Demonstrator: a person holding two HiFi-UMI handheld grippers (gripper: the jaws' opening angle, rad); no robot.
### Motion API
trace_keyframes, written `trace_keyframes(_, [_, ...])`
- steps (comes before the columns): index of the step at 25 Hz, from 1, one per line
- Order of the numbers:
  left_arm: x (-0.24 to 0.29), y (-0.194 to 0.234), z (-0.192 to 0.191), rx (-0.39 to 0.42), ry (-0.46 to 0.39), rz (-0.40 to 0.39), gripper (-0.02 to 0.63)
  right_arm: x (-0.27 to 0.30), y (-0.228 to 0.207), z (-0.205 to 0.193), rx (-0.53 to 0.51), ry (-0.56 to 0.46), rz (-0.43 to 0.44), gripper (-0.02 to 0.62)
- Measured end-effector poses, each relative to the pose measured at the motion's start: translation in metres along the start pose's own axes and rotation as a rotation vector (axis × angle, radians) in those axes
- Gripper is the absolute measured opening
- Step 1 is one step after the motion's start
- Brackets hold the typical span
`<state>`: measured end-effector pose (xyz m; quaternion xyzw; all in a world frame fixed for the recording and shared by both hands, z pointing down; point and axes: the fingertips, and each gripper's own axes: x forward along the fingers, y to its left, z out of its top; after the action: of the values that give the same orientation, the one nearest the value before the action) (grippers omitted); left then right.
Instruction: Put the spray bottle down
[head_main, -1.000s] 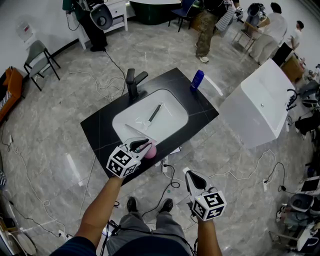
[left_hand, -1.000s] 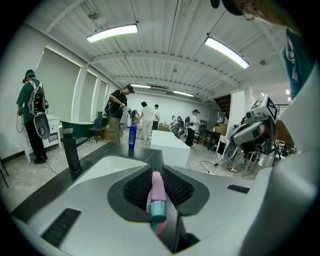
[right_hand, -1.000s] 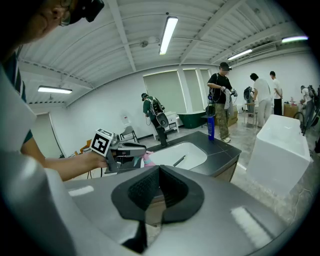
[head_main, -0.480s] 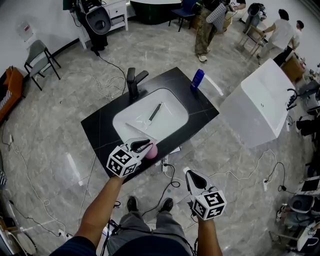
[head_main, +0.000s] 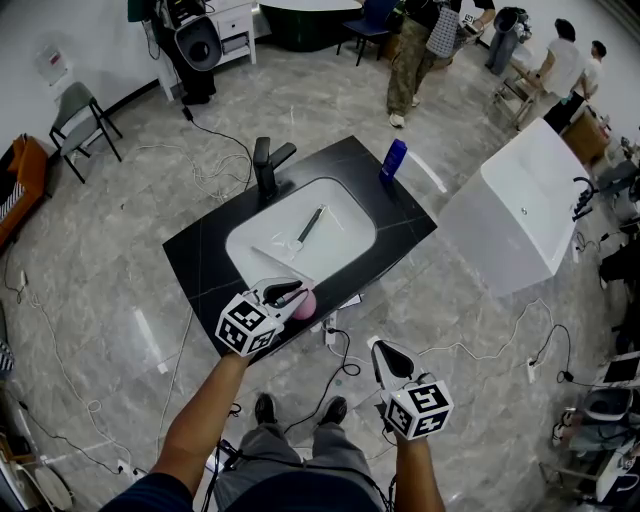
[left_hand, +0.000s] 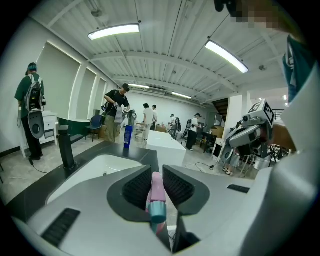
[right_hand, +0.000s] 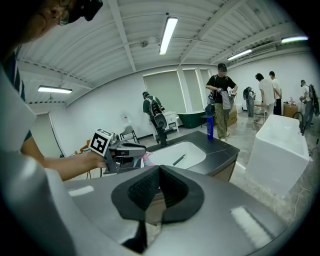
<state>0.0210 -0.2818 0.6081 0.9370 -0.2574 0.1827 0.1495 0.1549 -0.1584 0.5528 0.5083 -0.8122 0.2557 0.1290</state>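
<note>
Left tool (head_main: 288, 293) is clamped on the pink spray bottle (left_hand: 156, 192) at the black desk's (head_main: 195, 255) near edge. Right tool (head_main: 384, 352) is closed on nothing, clear of the desk. The bottle looks light, slick plastic, so grip its slim body firmly.

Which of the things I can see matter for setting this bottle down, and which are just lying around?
In the job: pink spray bottle, held in the left gripper; black counter.
Lying about: blue bottle, faucet, dark tool in the sink; right gripper, shut and empty.
</note>
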Motion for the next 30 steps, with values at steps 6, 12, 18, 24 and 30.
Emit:
trace_keyframes(6, [-0.003, -0.002, 0.002, 0.018, 0.005, 0.015, 0.115, -0.005, 0.003, 0.004, -0.001, -0.006, 0.002, 0.011])
trace_keyframes(12, [-0.008, -0.004, 0.010, 0.037, -0.002, 0.024, 0.132, -0.008, 0.003, 0.008, -0.004, -0.014, 0.003, 0.011])
trace_keyframes(18, [-0.026, -0.009, 0.029, 0.056, -0.031, 0.036, 0.137, -0.015, 0.009, 0.017, -0.011, -0.029, 0.001, 0.011])
trace_keyframes(24, [-0.052, -0.014, 0.054, 0.091, -0.071, 0.060, 0.137, -0.023, 0.014, 0.033, -0.031, -0.060, 0.001, 0.011])
trace_keyframes(30, [-0.095, -0.017, 0.081, 0.113, -0.118, 0.116, 0.137, -0.035, 0.026, 0.058, -0.062, -0.105, 0.015, 0.011])
